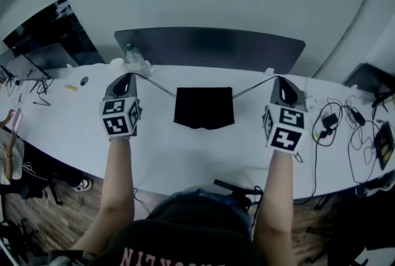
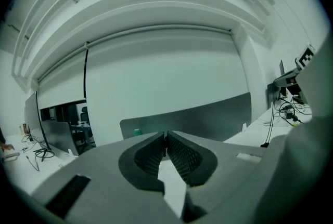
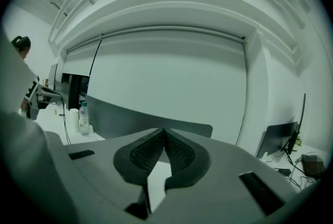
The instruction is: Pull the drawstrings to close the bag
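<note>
The black bag [image 1: 203, 108] lies flat in the middle of the white counter [image 1: 185, 160], its gathered top edge at the far side. From its far-left corner the left drawstring [image 1: 157, 87] stretches out to the left gripper [image 1: 128, 76], and from its far-right corner the right drawstring [image 1: 254, 86] runs to the right gripper [image 1: 279, 78]. Both grippers are held above the counter, well apart, one on each side of the bag. The left gripper's fingers [image 2: 148, 158] are pressed together, pinching the cord at their tips; the right gripper's fingers [image 3: 179, 153] are likewise closed tight on their cord. Beyond the bag a dark divider panel [image 1: 210, 45] stands along the far edge, a water bottle [image 1: 131, 56] sits near its left end, and loose cables [image 1: 345, 123] lie on the right.
</note>
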Available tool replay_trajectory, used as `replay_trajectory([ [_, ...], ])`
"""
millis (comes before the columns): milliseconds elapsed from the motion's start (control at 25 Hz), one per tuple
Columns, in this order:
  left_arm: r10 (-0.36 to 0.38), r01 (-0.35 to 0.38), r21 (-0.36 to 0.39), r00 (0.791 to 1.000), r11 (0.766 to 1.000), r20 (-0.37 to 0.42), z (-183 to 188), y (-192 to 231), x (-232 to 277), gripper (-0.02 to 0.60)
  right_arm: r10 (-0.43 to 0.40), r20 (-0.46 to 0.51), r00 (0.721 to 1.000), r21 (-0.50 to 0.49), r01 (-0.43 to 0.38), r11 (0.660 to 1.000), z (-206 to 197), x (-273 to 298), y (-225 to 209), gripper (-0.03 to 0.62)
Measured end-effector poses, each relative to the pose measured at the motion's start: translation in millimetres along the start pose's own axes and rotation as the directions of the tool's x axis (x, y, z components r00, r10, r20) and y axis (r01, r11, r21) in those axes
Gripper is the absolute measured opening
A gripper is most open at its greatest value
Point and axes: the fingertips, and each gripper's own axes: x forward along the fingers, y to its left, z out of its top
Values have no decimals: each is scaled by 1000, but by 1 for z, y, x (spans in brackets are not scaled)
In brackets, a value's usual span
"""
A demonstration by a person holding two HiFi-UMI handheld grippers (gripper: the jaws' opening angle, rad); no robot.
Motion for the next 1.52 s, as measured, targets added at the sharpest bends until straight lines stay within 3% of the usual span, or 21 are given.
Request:
replay_trajectory([
  [240,48,-47,-21,997,999,53,19,-1,3,17,-13,42,999,38,11,999,11,11,14,3],
  [680,-51,53,-18,996,998,76,15,-40,-2,17,93,22,995,55,-94,994,-7,6,53,3],
  [920,-68,71,-22,993,997,101,18,-51,-11,17,121,20,992,38,-121,992,-6,-5,67,3],
  [1520,-96,93,22,967,995,235,45,-61,-30,17,165,177,970,-57,-157,986,22,-21,84,3],
])
